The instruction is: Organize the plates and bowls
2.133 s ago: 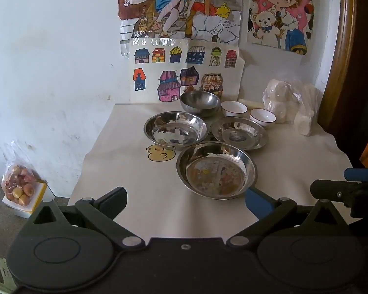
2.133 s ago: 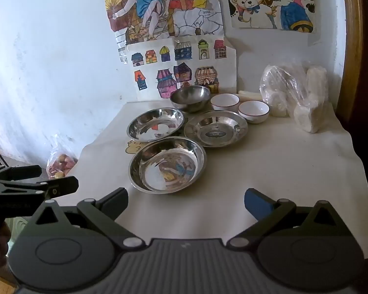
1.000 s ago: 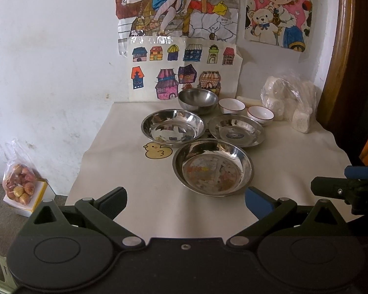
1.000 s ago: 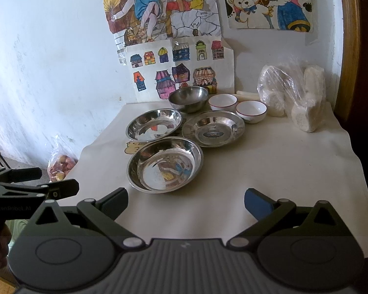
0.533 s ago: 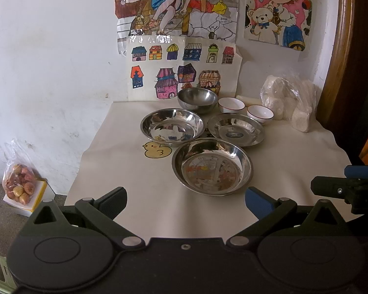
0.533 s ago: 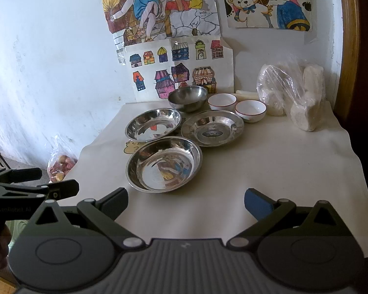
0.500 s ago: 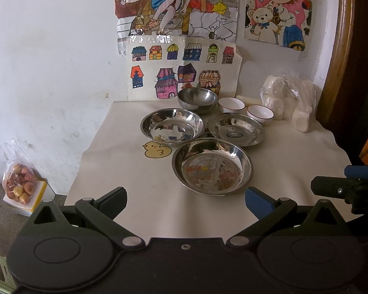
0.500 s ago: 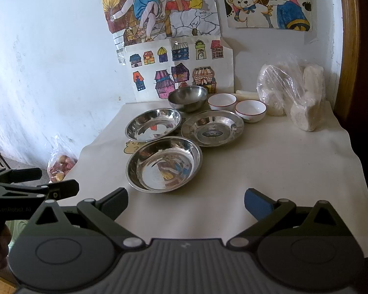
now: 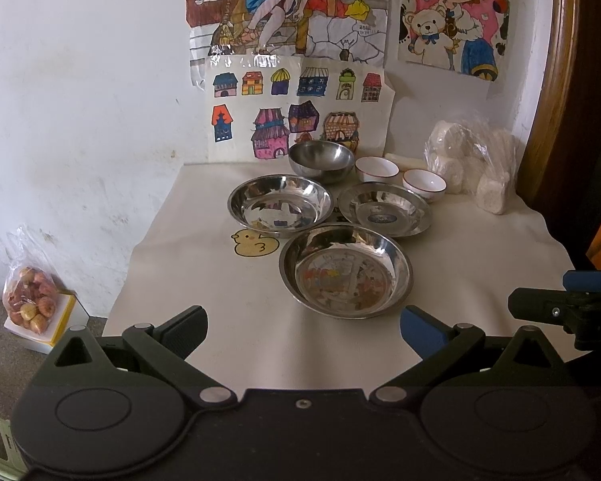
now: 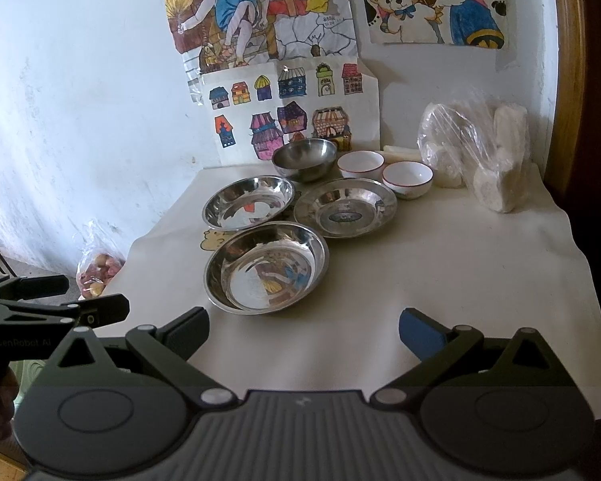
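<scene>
Three steel plates lie on the cream-covered table (image 9: 204,280): a near one (image 9: 345,270) (image 10: 266,266), a far-left one (image 9: 280,205) (image 10: 249,201) and a far-right one (image 9: 384,208) (image 10: 345,207). Behind them stand a steel bowl (image 9: 321,160) (image 10: 305,159) and two white red-rimmed bowls (image 9: 376,169) (image 9: 424,184) (image 10: 360,164) (image 10: 407,178). My left gripper (image 9: 302,326) is open and empty, above the table's near edge, short of the near plate. My right gripper (image 10: 303,330) is open and empty, held alike to the right.
A plastic bag of white blocks (image 9: 476,164) (image 10: 481,152) sits at the back right by a wooden frame (image 9: 557,80). Drawings hang on the wall (image 9: 300,112). A bag of fruit (image 9: 30,300) lies on the floor to the left. A duck sticker (image 9: 254,242) marks the cloth.
Both grippers have drawn back and risen slightly, so the dishes look a bit farther off. Nothing on the table has moved. Both jaws stay open.
</scene>
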